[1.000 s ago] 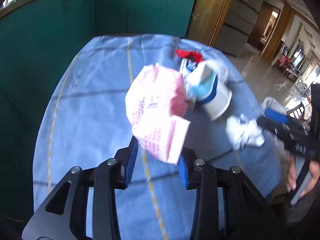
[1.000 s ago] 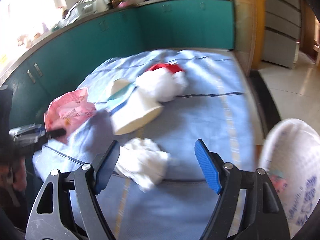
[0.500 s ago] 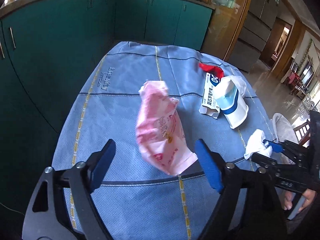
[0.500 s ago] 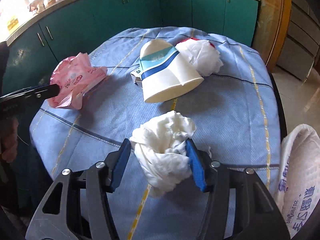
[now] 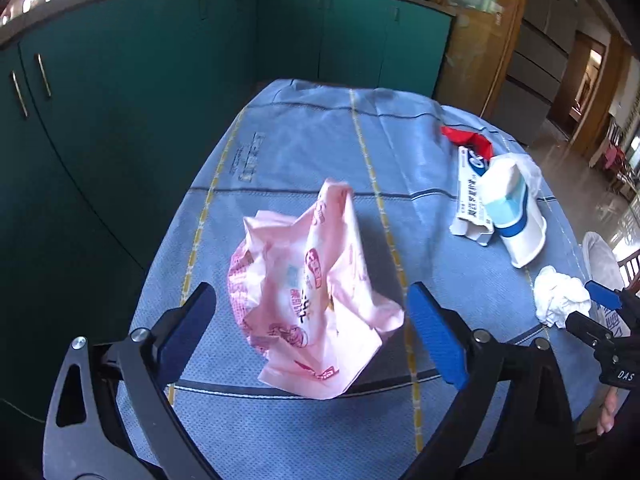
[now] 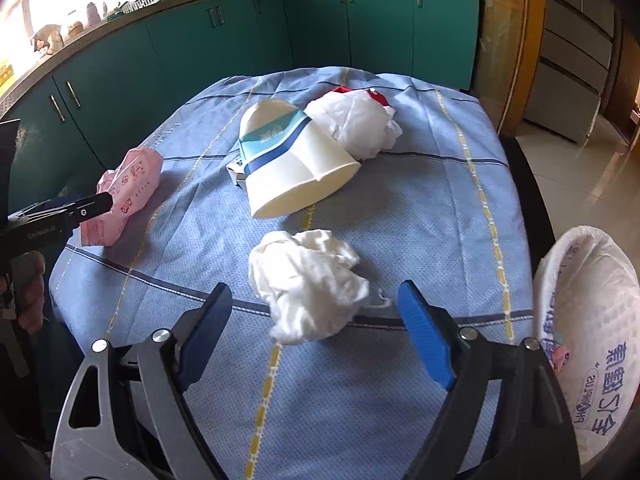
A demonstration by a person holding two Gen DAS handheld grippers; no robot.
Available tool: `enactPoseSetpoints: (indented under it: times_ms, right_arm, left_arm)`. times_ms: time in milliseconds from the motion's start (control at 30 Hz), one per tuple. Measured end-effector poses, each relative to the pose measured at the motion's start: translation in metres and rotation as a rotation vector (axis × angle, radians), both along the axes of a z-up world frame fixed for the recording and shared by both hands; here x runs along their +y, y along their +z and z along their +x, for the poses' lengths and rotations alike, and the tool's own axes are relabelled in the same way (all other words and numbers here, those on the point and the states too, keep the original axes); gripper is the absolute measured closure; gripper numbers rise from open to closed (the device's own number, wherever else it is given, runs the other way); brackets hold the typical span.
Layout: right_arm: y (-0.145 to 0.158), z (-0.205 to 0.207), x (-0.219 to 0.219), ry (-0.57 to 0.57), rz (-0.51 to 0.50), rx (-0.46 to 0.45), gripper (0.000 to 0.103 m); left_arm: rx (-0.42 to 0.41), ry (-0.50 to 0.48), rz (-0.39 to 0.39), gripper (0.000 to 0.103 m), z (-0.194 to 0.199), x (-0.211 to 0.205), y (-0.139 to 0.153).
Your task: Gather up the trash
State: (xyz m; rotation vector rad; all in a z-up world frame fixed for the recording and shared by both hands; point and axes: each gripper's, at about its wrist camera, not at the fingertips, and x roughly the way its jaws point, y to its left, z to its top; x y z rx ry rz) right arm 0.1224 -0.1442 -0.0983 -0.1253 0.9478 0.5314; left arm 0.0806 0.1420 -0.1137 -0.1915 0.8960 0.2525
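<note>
A crumpled pink plastic wrapper (image 5: pixel 308 296) lies on the blue tablecloth (image 5: pixel 304 160), between the spread fingers of my open left gripper (image 5: pixel 312 332); it also shows in the right wrist view (image 6: pixel 128 188). A crumpled white tissue (image 6: pixel 308 280) lies just ahead of my open right gripper (image 6: pixel 316 332), and shows in the left wrist view (image 5: pixel 560 300). A tipped white paper cup with blue bands (image 6: pixel 288 164), a white plastic wad (image 6: pixel 356 120), a red scrap (image 5: pixel 468 140) and a flattened white carton (image 5: pixel 472 200) lie further back.
A white woven bag (image 6: pixel 592 340) hangs open off the table's right edge. Teal kitchen cabinets (image 6: pixel 240 40) run behind and to the left of the table. A tiled floor (image 6: pixel 580 160) lies to the right.
My left gripper let go of the pink wrapper, which now rests on the cloth. My right gripper closed around the tissue, then opened wide again, leaving it on the table.
</note>
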Motion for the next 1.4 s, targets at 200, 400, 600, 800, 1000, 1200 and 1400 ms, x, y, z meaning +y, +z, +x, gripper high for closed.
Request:
enactPoseSetpoints:
  times_ms: [200,400,600,800,1000,1200,1400]
  right_arm:
    - [-0.015,0.015,0.021,-0.011,-0.035,0.020,0.020]
    - [-0.030,0.019,0.033,-0.011,-0.106,0.032,0.020]
    - [-0.030,0.013,0.029,-0.024,-0.095,0.013,0.028]
    - [-0.025,0.007,0.026,0.003,-0.074,0.005,0.053]
    - [-0.017,-0.007,0.032,0.038,-0.097,-0.041,0.056]
    - [-0.006,-0.015,0.018,0.016,-0.088,-0.064,0.056]
    - [-0.011,-0.013,-0.008,-0.050,-0.077,-0.034,0.056]
  left_arm:
    - [0.021,0.004,-0.046,0.007,0.006,0.004,-0.011]
    - [0.040,0.029,-0.073,0.007,0.014,0.009,-0.017]
    - [0.047,0.036,-0.093,0.007,0.022,0.011,-0.022]
    - [0.054,0.022,-0.097,0.020,0.024,0.007,-0.025]
    - [0.043,-0.068,0.009,0.037,0.019,-0.020,-0.020]
    - [0.016,-0.156,0.023,0.041,0.010,-0.047,-0.005]
    - [0.012,-0.238,0.014,0.041,0.001,-0.075,0.000]
